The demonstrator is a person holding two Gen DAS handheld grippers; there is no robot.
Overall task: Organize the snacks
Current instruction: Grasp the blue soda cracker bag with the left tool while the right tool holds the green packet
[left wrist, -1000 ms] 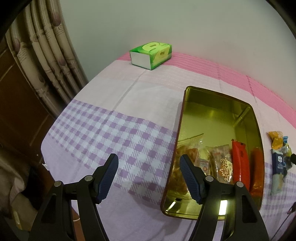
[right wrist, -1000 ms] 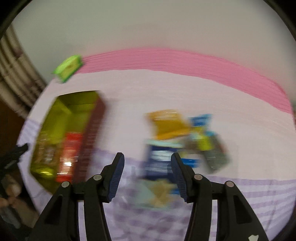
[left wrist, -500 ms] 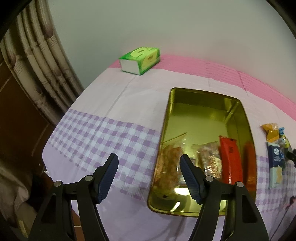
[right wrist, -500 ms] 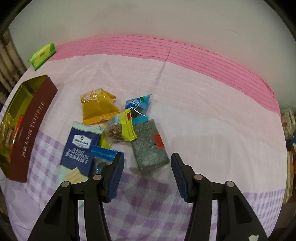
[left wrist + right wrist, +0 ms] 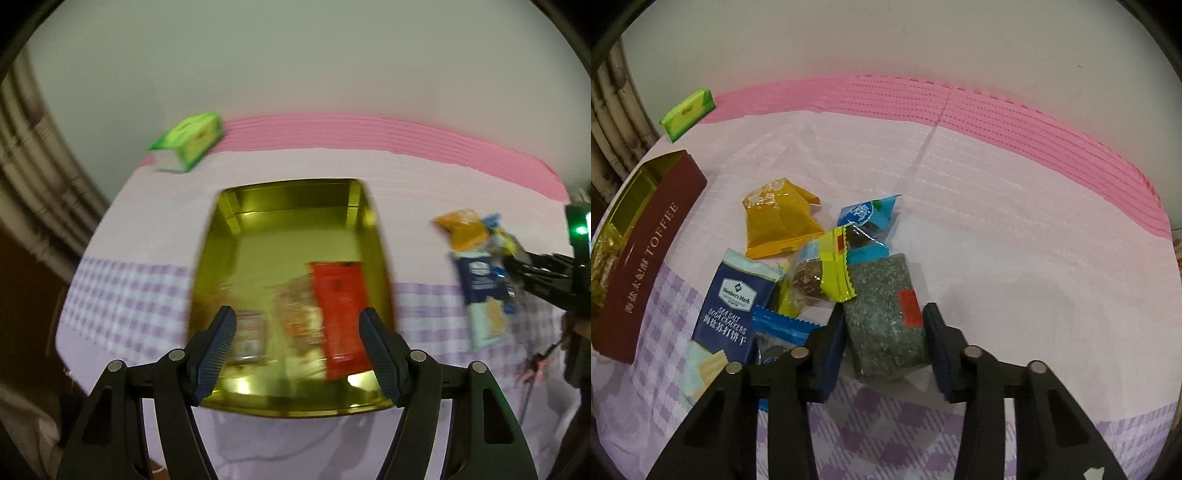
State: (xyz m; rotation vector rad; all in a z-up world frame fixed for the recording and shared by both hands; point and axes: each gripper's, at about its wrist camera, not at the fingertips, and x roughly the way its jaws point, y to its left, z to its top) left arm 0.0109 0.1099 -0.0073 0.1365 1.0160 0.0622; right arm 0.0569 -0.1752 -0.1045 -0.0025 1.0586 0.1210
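— How far along are they with the snacks?

— Partway, I'd say. The gold tin (image 5: 295, 221) already holds a few packets at its near end: a red packet (image 5: 340, 317) and some clear-wrapped ones beside it, though that view is blurred and I can't count them. The far half of the tin is bare.

— And what's left outside?

— A small heap on the worktop (image 5: 1015, 221), just beside the tin's dark red wall. There's an orange pouch (image 5: 779, 221) farthest back, a navy cracker packet (image 5: 727, 310) nearest the tin, a yellow-edged sweet (image 5: 820, 273), two blue wrappers (image 5: 868, 214), and a grey-green bar (image 5: 886, 317) on the side of the heap away from the tin.

— Which one is next?

— The grey-green bar, by the look of it. The right claw (image 5: 884, 347) straddles it and its jaws are closing, with the bar between them. The left pad looks against its edge, but on the other side I see a sliver of gap, so I wouldn't call it gripped yet.

— And the other hand?

— The left claw (image 5: 299, 354) hangs over the near end of the tin, jaws well apart, nothing in them.

— So roughly?

— Some in, about six out. That green tissue box (image 5: 689, 112) beyond the tin seems no part of it.
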